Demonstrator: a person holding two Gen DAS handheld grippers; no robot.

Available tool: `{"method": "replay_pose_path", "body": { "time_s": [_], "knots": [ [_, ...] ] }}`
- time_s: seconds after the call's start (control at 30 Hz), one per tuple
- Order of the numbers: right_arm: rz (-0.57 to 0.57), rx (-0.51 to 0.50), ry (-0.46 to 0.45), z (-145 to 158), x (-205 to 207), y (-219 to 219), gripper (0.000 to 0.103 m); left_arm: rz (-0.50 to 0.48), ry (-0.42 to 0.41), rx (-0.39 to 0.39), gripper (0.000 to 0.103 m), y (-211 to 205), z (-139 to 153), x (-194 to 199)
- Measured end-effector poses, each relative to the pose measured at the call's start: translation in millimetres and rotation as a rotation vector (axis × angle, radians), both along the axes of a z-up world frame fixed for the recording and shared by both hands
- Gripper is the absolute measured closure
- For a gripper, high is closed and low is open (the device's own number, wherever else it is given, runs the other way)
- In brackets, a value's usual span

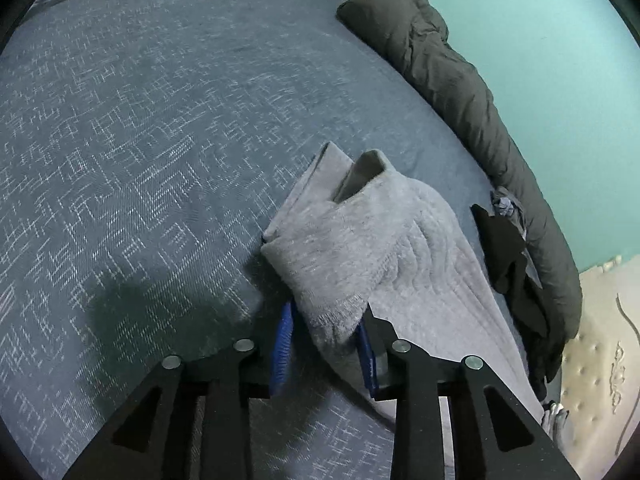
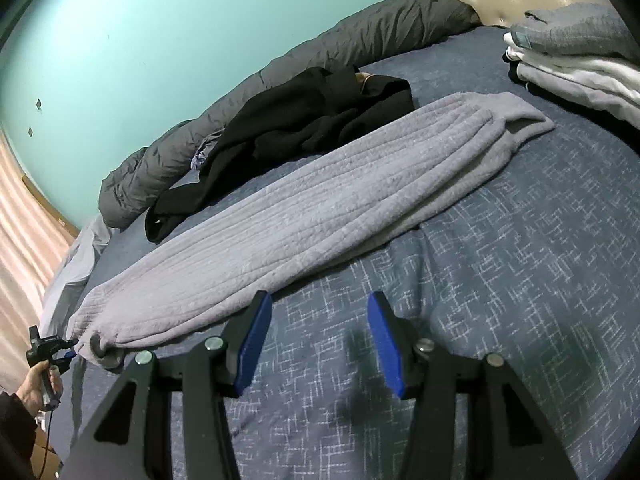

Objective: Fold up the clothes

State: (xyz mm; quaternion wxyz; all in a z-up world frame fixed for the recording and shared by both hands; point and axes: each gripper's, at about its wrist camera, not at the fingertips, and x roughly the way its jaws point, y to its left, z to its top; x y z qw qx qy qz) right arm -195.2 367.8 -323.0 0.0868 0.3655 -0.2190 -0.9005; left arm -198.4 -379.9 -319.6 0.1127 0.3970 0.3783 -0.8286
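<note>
Where teal wall (image 2: 132,40) backs it, patterned blue bedspread (image 2: 500,280) bears grey garment (image 2: 300,216).

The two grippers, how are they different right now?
The left gripper is shut on the grey garment's end, while the right gripper is open and holds nothing. The left one touches the garment; the right one hangs above the blue bedspread beside it. Both have blue pads on black fingers.
</note>
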Motion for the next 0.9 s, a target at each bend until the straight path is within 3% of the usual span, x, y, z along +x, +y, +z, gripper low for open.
{"method": "replay_pose_path", "body": {
  "time_s": [0.3, 0.37, 0.43, 0.6, 0.9],
  "knots": [
    [0.054, -0.028, 0.005, 7.6, 5.4, -17.9, 0.052, -0.019, -0.022, -0.076, 0.067, 10.9, 11.3, 7.1],
    [0.084, -0.040, 0.006, 10.9, 5.7, -27.6, 0.052, -0.047, -0.011, -0.127, 0.053, 25.8, 19.7, 15.5],
    [0.113, -0.053, 0.007, 14.1, 6.0, -37.3, 0.052, -0.065, 0.003, -0.149, 0.050, 39.5, 23.7, 26.6],
    [0.291, -0.055, -0.007, 15.0, 8.9, -100.4, 0.052, -0.090, 0.043, -0.153, 0.048, 71.5, 25.5, 59.4],
    [0.625, -0.018, -0.076, 8.2, 14.5, -252.0, 0.052, -0.127, 0.086, -0.190, 0.048, 112.5, 19.0, 109.9]
  ]
}}
